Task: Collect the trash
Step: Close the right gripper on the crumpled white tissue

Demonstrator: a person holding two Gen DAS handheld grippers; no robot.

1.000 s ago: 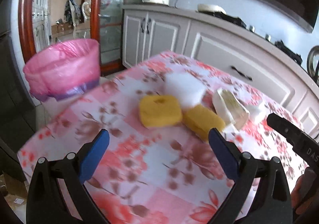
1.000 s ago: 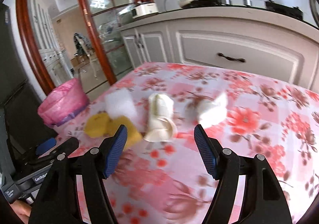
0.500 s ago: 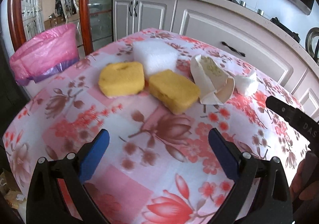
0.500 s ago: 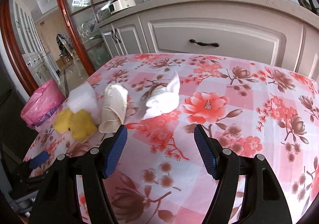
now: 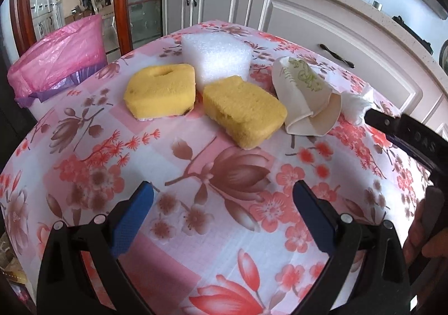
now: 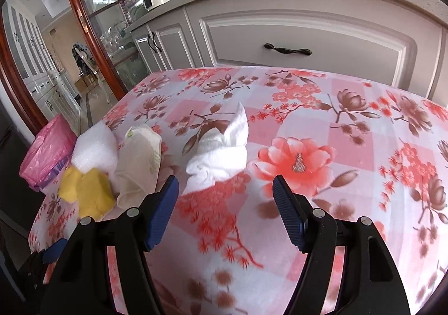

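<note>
Trash lies on a floral tablecloth [image 5: 224,163]: two yellow sponges [image 5: 161,93] [image 5: 245,109], a white foam block [image 5: 217,57], a crushed paper cup [image 5: 305,93] and a crumpled white tissue [image 6: 221,149]. My left gripper [image 5: 222,197] hovers open over the cloth, short of the sponges, with nothing between its fingers. My right gripper [image 6: 225,193] is open too, just in front of the tissue, which sits beyond its fingertips. The paper cup [image 6: 140,158], foam block [image 6: 95,149] and sponges [image 6: 88,191] show at the left of the right wrist view. Part of the right gripper's black body [image 5: 406,138] juts in at the right edge of the left wrist view.
A bin lined with a pink bag [image 5: 61,57] stands off the table's left side; it also shows in the right wrist view as the pink bag [image 6: 47,152]. White kitchen cabinets [image 6: 305,43] and a counter run behind the table. A wood-framed glass door [image 6: 109,20] is at the back left.
Both grippers have come down and forward toward the table. The sponges now sit larger before the left gripper, and the tissue has come close to the right gripper's fingertips. Both stayed open.
</note>
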